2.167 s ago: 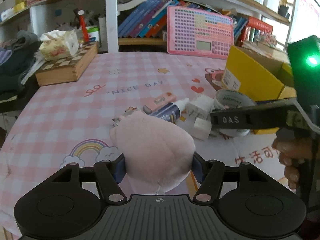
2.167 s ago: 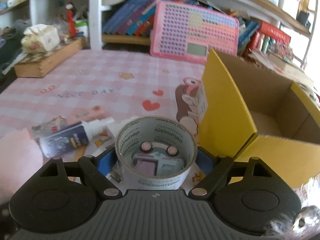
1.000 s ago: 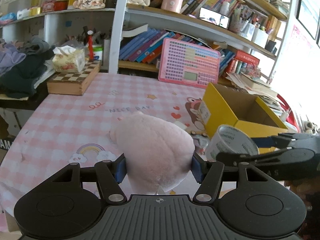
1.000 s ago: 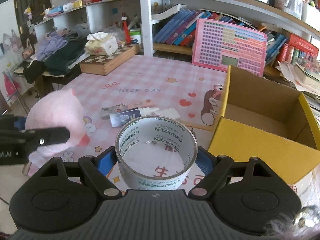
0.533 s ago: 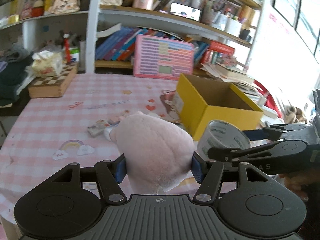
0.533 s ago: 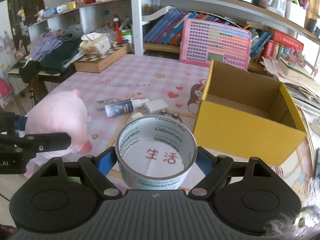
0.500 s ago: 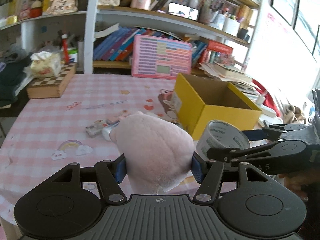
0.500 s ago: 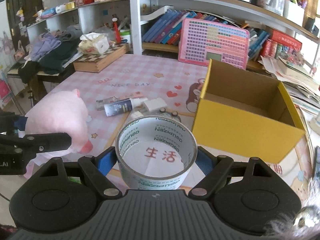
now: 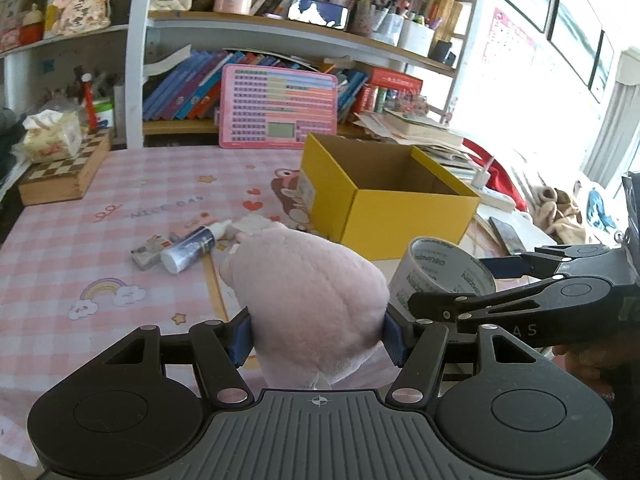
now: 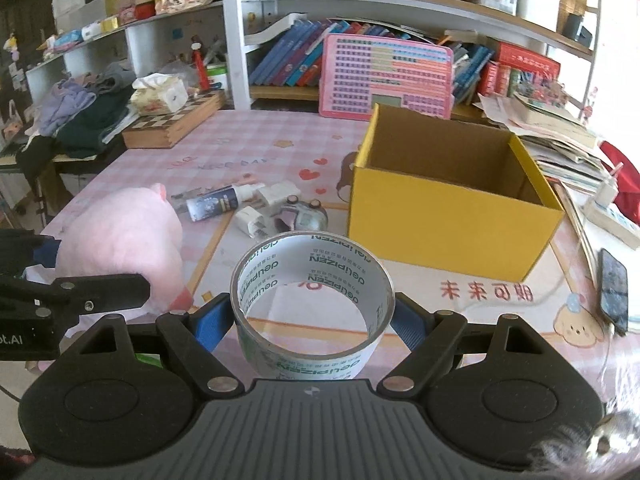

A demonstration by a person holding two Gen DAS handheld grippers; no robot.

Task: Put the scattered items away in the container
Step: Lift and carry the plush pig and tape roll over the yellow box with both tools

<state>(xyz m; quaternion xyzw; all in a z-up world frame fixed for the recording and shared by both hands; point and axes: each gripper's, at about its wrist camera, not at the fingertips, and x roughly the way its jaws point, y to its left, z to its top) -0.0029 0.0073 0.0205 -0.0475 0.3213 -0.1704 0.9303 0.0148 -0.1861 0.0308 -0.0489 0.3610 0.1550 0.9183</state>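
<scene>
Both claws raised: one plush [image 9: 312, 300], one tape roll [image 10: 312, 300].

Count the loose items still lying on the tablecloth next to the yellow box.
5 visible: a spray bottle, a foil packet and pink tube by it, a white charger, and a small toy car nearest the yellow box. The plush may hide more.

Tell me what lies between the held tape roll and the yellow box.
Nothing: in the right wrist view, only bare pink tablecloth separates the tape roll from the yellow box.
</scene>
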